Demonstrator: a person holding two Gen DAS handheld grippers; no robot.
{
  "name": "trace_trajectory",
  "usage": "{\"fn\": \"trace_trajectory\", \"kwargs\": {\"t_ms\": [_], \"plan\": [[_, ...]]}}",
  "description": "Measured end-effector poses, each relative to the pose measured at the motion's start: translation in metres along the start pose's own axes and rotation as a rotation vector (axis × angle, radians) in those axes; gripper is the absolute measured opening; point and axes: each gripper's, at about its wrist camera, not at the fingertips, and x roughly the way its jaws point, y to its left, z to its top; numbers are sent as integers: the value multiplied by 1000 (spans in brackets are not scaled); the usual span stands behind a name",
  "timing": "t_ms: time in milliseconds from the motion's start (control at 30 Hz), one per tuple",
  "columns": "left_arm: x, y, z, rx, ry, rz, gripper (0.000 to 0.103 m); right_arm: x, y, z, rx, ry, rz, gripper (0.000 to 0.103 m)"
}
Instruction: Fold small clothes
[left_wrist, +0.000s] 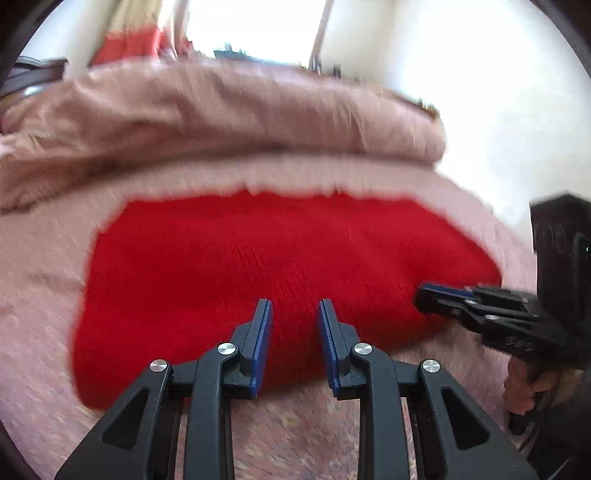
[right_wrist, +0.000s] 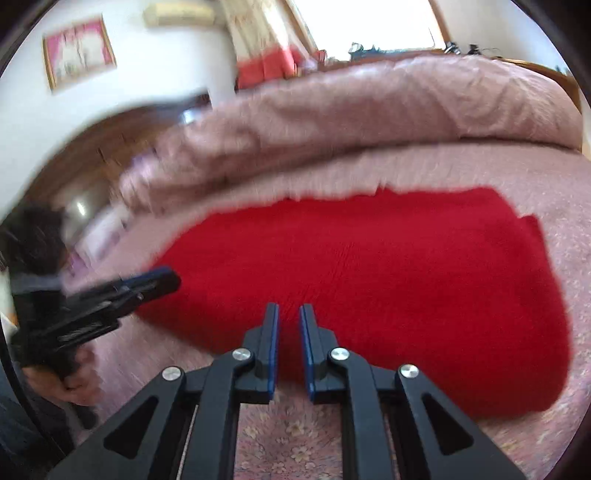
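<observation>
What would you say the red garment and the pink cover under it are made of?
The red garment looks like knitted wool or acrylic: matte, with fine ribbed rows. The pink cover looks like woven cotton with a small floral print, though blur leaves that open.

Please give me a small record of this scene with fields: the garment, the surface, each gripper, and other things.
garment: red knitted cloth, lying flat, seemingly already folded
surface: pink bedspread with small flower pattern
left gripper: open, empty, above the near edge of the garment
right gripper: open, narrow gap, empty, above the near edge
behind: rolled pink duvet
wall: framed picture
image quality: motion blur
</observation>
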Motion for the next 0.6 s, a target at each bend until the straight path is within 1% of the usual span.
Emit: {"fn": "trace_trajectory", "kwargs": {"t_ms": [33,67,133,200,267,300,333,367,433,500,533,567,600], "plan": [[5,-2,-3,12,4,14,19,8,2,-3,-9,27,-27,12],[2,-3,-4,23,-28,23,19,10,3,-5,-13,24,-25,12],[-2,-5,2,2,-31,9,19,5,5,0,-12,16,-18,13],[-9,-5,9,-46,-77,-72,19,-5,5,3,11,-43,51,14],[-8,-6,9,-67,-77,-104,19,-5,10,4,25,-64,105,14],[-2,-8,8,-66,-43,-106,19,1,15,2,22,-49,118,14],[4,-11,4,-57,-10,-90,19,6,18,-1,15,-31,111,14],[11,-13,0,-38,16,-68,19,18,21,-6,-6,13,71,13],[9,-23,-3,16,-3,-37,19,21,21,-8,5,25,75,12],[2,-25,0,9,-12,-32,19,18,15,-4,52,31,107,11],[-3,-26,2,1,-41,-50,19,16,13,-3,66,12,123,11],[-5,-25,2,-4,-55,-65,19,9,12,-4,81,-40,154,12],[-4,-24,2,-9,-52,-71,19,6,11,-5,81,-58,163,12]]}}
